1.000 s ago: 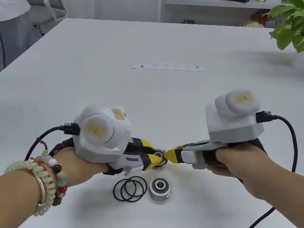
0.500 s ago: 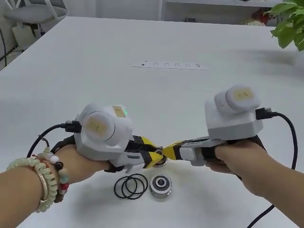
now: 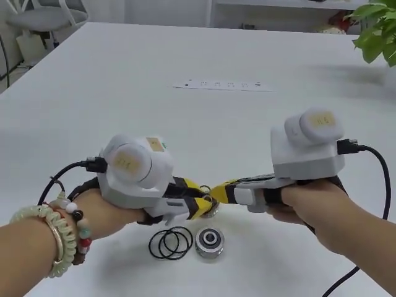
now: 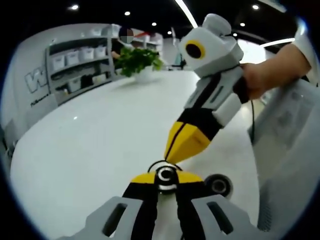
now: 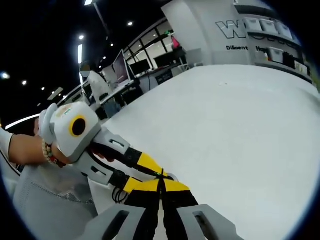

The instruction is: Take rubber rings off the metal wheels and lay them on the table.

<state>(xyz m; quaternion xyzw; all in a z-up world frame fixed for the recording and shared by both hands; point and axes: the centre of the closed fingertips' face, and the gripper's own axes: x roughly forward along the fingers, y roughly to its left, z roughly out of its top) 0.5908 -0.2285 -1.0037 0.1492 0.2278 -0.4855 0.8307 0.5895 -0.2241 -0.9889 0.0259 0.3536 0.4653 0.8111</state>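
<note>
**Ring removal, mid-step.** The left gripper (image 3: pixel 201 205) is pinching a metal wheel (image 4: pixel 166 176) between its yellow tips and holding it just above the worktop (image 3: pixel 185 136). This grip is steadying the wheel so that it is not turning or sliding while the other tool is working on it. The right gripper (image 4: pixel 170 156) is coming in from the opposite side. Its jaws are pressed together at the wheel's upper rim, apparently nipping the thin black rubber ring (image 4: pixel 156 164) to peel it away. The two tools are meeting tip to tip, so a pull on the ring is being set against the hold on the wheel.

Three loose rings (image 3: pixel 170 244) are lying overlapped on the worktop just below the left gripper. A second wheel (image 3: pixel 209 242) is resting just beside them and is probably waiting its turn or already stripped. The pictures are too small to tell which.

**Clearance.** Bare white surface is extending well beyond the grippers on every side. A power strip (image 3: pixel 223 85) is lying well apart toward the far side, and a plant (image 3: pixel 376 34) is standing at the far right corner. The near edge is lying close below the loose rings, so a freed ring is best laid beside that pile or farther in.
</note>
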